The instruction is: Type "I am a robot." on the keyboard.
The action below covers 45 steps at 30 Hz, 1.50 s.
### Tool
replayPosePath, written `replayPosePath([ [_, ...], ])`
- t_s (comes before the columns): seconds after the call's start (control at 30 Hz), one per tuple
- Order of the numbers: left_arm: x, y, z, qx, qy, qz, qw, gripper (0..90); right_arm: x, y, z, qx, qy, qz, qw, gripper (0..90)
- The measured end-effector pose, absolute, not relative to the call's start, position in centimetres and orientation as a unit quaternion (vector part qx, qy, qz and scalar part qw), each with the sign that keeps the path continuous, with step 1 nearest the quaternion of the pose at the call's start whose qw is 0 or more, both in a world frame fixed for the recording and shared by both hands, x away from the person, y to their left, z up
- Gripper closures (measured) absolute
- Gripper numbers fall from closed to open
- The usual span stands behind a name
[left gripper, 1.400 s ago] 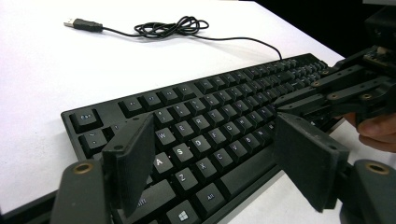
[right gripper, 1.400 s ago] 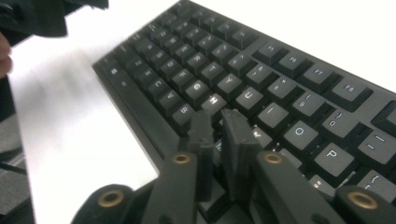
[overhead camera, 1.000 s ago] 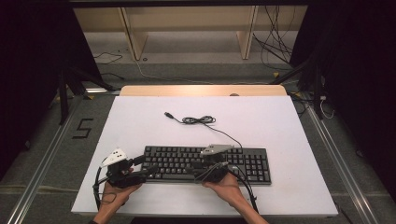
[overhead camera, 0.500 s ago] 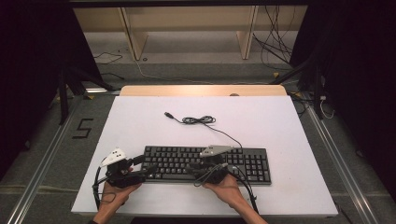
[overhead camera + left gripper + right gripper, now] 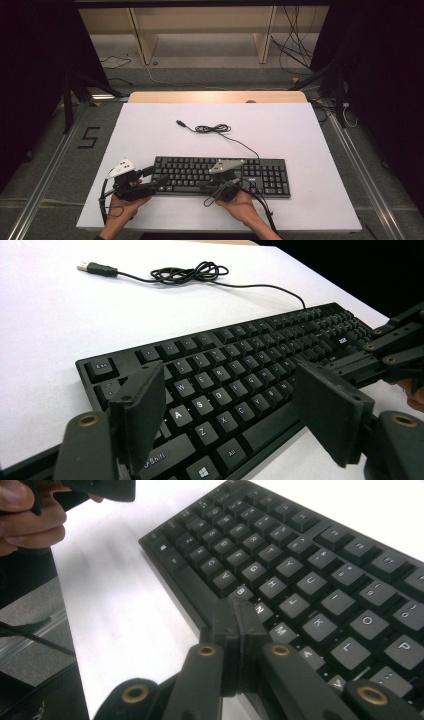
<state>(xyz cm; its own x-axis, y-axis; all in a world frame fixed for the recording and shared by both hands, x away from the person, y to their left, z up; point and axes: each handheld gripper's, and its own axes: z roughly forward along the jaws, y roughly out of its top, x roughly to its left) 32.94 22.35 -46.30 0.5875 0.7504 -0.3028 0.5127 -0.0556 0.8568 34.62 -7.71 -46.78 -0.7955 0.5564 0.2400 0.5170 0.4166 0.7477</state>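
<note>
Even overhead light makes the white table point(image 5: 300, 150) bright, its surroundings dark; soft shadows; the gripper views blur close up and glare white.

**Two black hand-held grippers, grey-plated on top**

The left gripper point(image 5: 150, 181) is black; a pale grey three-cornered plate dotted with dark marks sits on top of it, and a thin black cable loops from its body past the left hand point(image 5: 120, 207); its two flat, rectangular pads point(image 5: 140, 415) are matte black with scuffed edges, each fixed to a rounded black arm by a brass-coloured rivet. The right gripper point(image 5: 235, 630) is built alike; its black link bars carry brass-ringed pivots, a grey plate caps it, and a black cable trails past the right hand point(image 5: 240, 205); the forearms are bare, with no sleeve.
</note>
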Motion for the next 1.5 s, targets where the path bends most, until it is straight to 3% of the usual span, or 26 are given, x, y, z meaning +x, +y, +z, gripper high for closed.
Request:
replayPosePath([
  [1.5,33.3,22.3,-46.6,0.722,0.441,0.112,0.522,29.5,34.8,-6.9,-48.3,0.323,0.857,0.400,0.035,90.0],
])
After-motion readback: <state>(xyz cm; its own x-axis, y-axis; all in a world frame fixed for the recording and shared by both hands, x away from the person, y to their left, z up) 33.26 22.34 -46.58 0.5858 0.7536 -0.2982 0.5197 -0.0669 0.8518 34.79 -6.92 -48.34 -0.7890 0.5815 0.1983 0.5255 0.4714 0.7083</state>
